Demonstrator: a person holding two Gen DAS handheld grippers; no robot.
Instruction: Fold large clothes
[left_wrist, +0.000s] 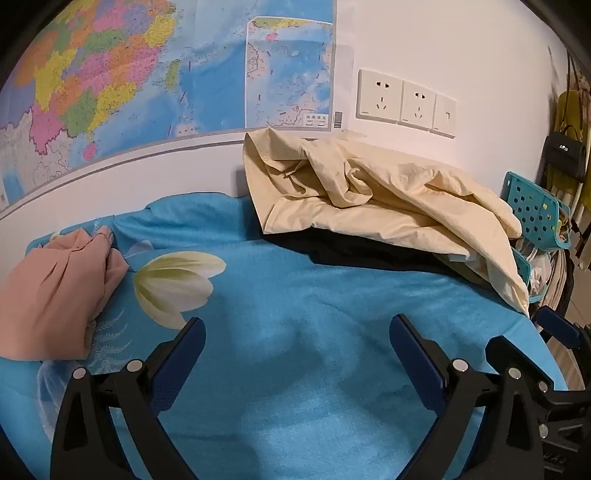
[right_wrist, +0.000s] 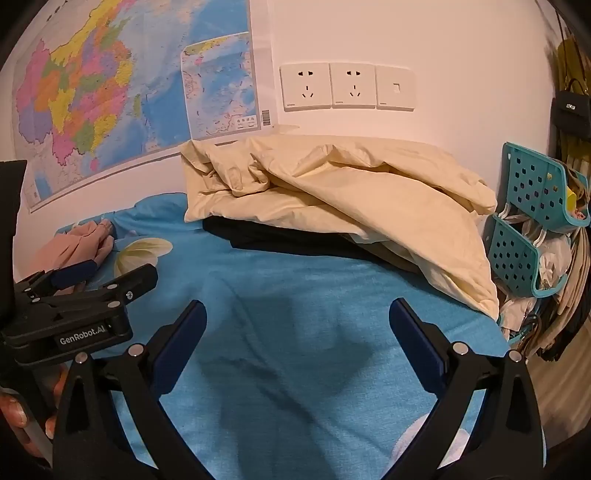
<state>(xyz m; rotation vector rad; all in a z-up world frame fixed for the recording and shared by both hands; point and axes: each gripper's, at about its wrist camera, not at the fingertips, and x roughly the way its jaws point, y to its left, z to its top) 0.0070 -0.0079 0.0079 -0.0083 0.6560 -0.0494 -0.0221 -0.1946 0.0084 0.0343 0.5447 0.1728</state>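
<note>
**Both grippers hanging wide over the bed, nothing held**

The left gripper is tilting down toward the blue sheet, its two blue-padded fingers spread as far apart as they go, with only bare sheet showing between them. The right gripper is sitting in the same nose-down pose just beside it, jaws equally wide, gripping nothing. In the right wrist view the left tool is showing at the left edge, and a hand is wrapping around its handle below.

Counting the clothes now: one cream garment is lying crumpled at the bed's far edge against the wall, spilling toward the far right corner. One black garment is lying flat under it, its near edge peeking out. One pink garment is bunching at the left edge, touching the big white flower printed on the sheet. That is three pieces in all, and both grippers are well clear of every one.

Behind, one map is covering the wall, with three white wall plates to its right. Two teal baskets are stacking beyond the bed's right edge, and one black bag is hanging above them.
</note>
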